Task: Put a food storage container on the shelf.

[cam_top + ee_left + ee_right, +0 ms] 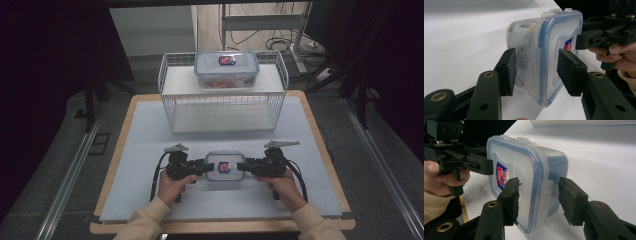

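From above we see two hands level, left tongs (201, 168) and right tongs (243, 166) meeting one small lidded box (224, 169) between them; a second box (226, 69) sits well beyond. In the left gripper view the jaws straddle the box's side clasp (530, 67), slightly parted; contents blurred. In the right gripper view jaws likewise straddle its clasp (547, 192), gaps visible.

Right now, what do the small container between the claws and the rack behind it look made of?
The small container looks like clear, glossy plastic: its contents show through the walls, and a blue seal shows through the lid. The rack looks like white-coated metal wire, judging by its thin grid bars; its shelf looks like a matte white board.
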`<state>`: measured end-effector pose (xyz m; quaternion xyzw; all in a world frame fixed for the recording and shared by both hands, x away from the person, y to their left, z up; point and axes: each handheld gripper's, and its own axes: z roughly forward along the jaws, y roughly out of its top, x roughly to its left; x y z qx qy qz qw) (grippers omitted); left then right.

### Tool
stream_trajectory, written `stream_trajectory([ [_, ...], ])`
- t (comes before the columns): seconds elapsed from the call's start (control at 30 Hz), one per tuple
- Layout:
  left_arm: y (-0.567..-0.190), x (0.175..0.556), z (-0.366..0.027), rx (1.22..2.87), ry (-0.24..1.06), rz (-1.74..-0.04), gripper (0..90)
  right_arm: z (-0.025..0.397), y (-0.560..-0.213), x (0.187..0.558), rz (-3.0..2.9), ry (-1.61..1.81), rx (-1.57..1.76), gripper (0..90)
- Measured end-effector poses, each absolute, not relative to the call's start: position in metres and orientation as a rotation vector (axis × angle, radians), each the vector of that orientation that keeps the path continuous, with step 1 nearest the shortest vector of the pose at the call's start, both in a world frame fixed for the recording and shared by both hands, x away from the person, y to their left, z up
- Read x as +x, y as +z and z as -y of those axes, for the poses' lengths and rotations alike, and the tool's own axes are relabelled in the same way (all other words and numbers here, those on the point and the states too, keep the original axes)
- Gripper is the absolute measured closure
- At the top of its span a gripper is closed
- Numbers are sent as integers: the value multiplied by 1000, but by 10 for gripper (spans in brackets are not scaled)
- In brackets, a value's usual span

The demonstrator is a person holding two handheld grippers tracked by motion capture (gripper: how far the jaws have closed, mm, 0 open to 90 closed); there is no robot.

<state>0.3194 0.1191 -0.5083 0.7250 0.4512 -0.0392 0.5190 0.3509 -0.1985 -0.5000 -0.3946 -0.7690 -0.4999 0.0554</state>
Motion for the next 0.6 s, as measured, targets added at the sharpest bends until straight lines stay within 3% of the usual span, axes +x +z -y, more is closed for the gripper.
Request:
stream_trajectory([
  [0.6, -477, 331, -119, 1727, -47, -1043, 509, 199, -469, 360, 2363, -1587, -1171, 520],
])
